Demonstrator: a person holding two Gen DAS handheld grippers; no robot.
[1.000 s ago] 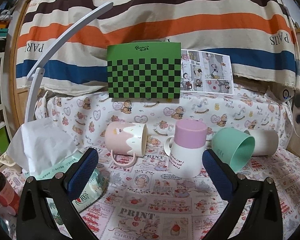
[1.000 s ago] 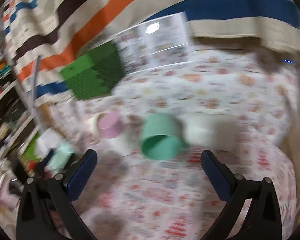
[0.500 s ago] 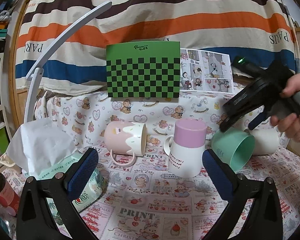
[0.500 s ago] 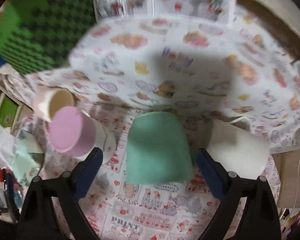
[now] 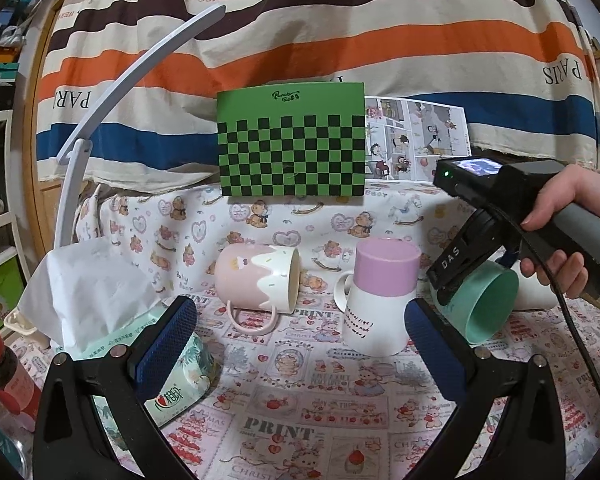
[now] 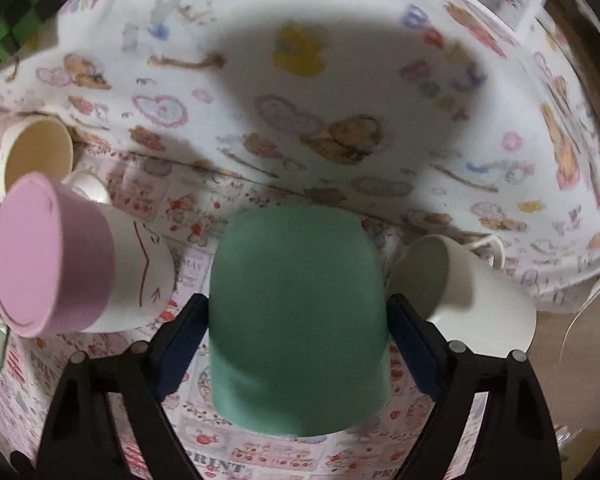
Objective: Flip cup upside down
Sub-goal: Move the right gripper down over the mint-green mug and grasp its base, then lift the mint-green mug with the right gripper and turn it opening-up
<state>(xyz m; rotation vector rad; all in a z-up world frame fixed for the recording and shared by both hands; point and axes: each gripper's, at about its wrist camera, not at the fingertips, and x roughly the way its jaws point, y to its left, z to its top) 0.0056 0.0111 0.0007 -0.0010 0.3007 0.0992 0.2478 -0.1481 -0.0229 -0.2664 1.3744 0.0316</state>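
A mint green cup [image 6: 298, 320] lies on its side on the printed tablecloth, mouth toward the front; it also shows in the left wrist view [image 5: 484, 304]. My right gripper [image 6: 296, 320] is over it with one blue pad on each side of the cup, the pads at or touching its walls. The right gripper's body [image 5: 480, 232] and the hand show in the left wrist view. My left gripper [image 5: 300, 336] is open and empty, held back above the cloth in front of the mugs.
A white mug with a purple base [image 5: 380, 300] stands upside down. A pink mug [image 5: 256, 276] and a white mug [image 6: 464, 300] lie on their sides. A tissue pack [image 5: 112, 320], a red-capped bottle [image 5: 4, 376], a green checkered board [image 5: 292, 140] and a white lamp arm [image 5: 112, 92] stand around.
My right gripper has come down from the right onto the green cup, and its fingers have closed in to the cup's sides. The left gripper has not moved.
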